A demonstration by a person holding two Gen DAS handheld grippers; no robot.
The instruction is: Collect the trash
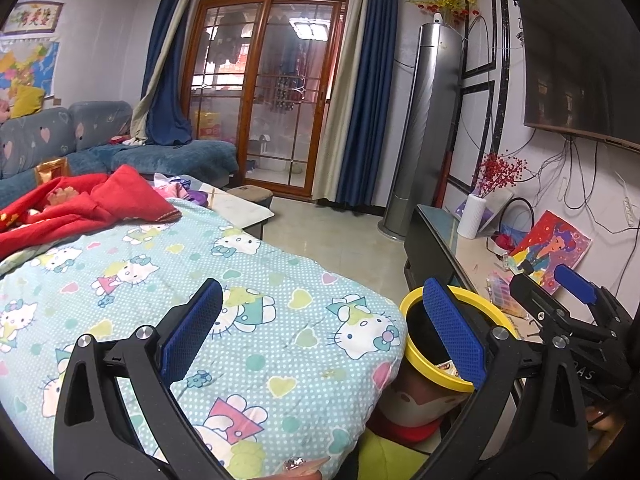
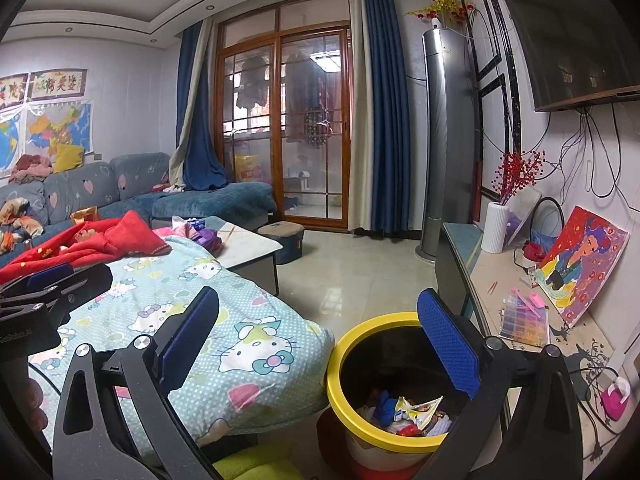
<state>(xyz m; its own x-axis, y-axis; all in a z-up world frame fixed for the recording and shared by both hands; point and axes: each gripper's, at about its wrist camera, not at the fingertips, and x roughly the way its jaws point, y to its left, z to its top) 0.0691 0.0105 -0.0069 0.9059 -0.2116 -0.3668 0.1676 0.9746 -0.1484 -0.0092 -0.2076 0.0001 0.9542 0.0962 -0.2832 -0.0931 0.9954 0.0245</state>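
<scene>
Claws first: left claw and right claw both gape, grasping nothing. Lower right, the yellow-rimmed trash bin already holds wrappers. Scan the quilted bed beyond for leftovers.

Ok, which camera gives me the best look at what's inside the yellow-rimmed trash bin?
The right wrist view. It looks down into the trash bin, showing the whole yellow rim and the wrappers at the bottom. In the left wrist view the same bin is largely hidden behind a blue finger pad, with only a sliver of its contents visible.
</scene>
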